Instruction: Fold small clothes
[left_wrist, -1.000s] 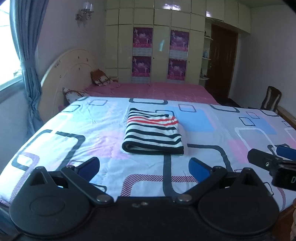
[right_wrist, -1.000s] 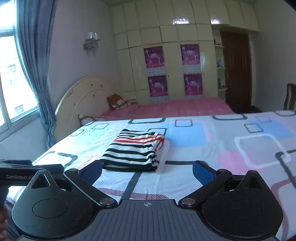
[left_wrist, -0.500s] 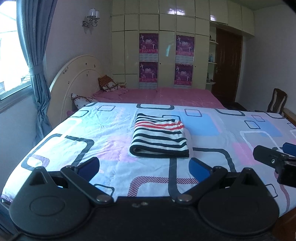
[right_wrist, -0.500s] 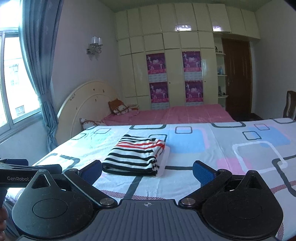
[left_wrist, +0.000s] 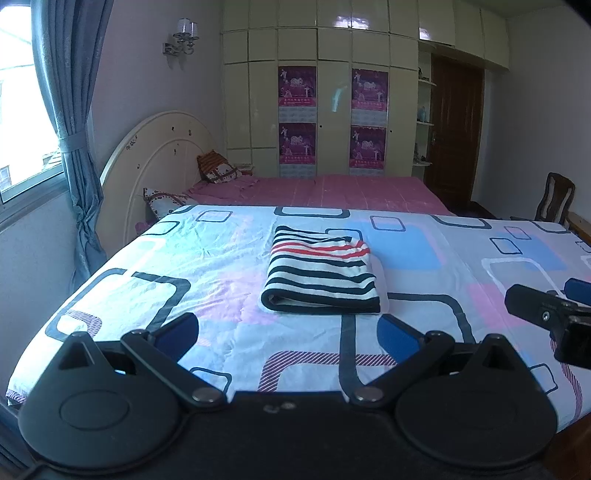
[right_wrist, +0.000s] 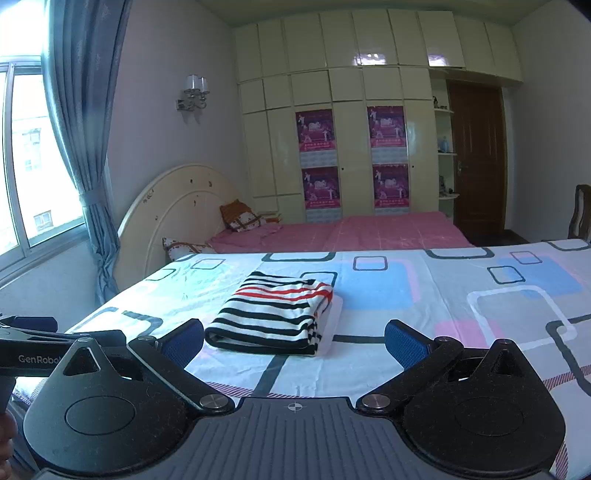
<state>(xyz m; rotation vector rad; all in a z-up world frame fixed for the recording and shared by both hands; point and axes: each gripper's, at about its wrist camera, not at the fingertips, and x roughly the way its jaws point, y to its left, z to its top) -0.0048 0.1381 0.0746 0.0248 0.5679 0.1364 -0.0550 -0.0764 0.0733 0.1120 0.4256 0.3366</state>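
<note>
Patterned bedsheet (left_wrist: 424, 258) spread across the whole foreground, printed with blue, pink and black rounded squares; pink bed (left_wrist: 332, 192) beyond at 12 o'clock, against a cream headboard (left_wrist: 159, 155); folded striped shirt (left_wrist: 321, 275) lying flat mid-sheet, at 12 o'clock from the left gripper (left_wrist: 288, 332), fold edge nearest, touched by neither tool; left gripper released, blue pads wide apart; right gripper (right_wrist: 293, 338) likewise spread and empty, shirt at 11 o'clock from it.

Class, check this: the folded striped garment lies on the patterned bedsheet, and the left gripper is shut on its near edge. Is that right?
Not quite. The left gripper is open and holds nothing, short of the striped garment, as the left wrist view shows. The garment does lie folded on the patterned bedsheet.
</note>
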